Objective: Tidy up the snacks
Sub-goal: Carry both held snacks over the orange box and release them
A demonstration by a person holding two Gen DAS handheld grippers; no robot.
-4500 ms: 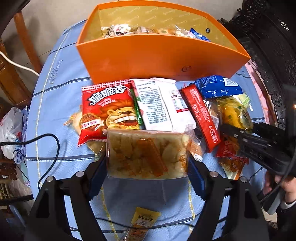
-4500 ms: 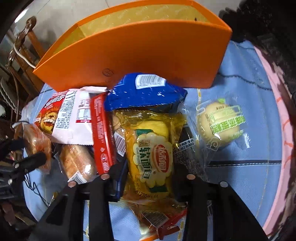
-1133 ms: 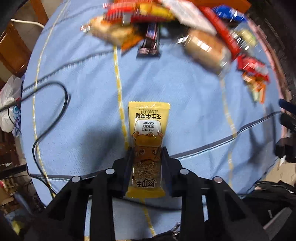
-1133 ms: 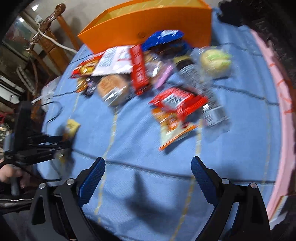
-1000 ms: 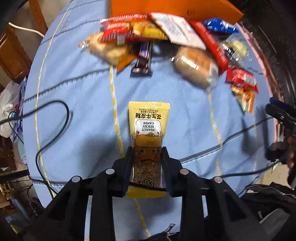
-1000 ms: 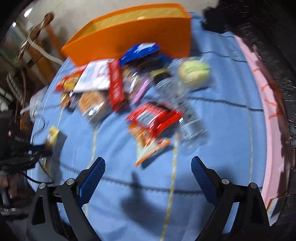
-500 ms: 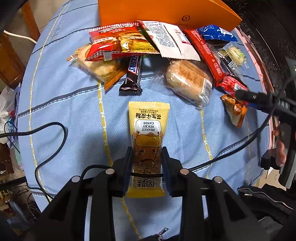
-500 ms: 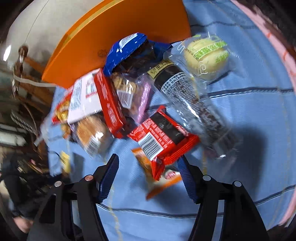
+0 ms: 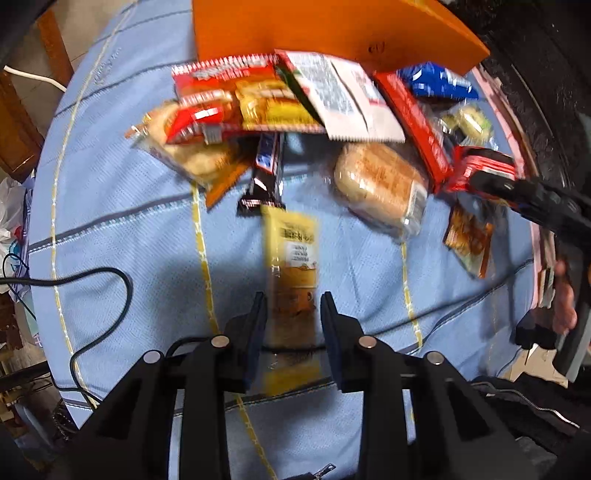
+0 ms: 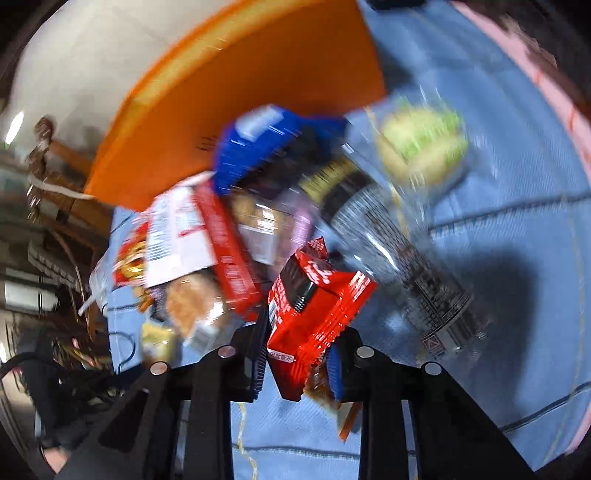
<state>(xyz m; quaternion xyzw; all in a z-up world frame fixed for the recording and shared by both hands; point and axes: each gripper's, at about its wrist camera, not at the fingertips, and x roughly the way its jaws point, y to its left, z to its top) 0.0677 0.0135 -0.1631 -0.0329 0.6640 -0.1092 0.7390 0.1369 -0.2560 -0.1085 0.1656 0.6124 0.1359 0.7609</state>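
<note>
Yellow candy packet (image 9: 291, 266): pinched between the left gripper (image 9: 291, 306) jaws, its far end just short of the dark chocolate bar (image 9: 264, 177).
Red wrapper (image 10: 310, 306): clamped in the right gripper (image 10: 299, 343), jaws pressed against it.
Orange box (image 9: 332, 33): landmark at the table's far edge.
Snack pile: heaped directly before the orange box.
Blue tablecloth (image 9: 122, 184): under everything.

Blue-clothed table (image 9: 110, 229), scattered snacks (image 9: 376, 184), orange box (image 9: 332, 29)
</note>
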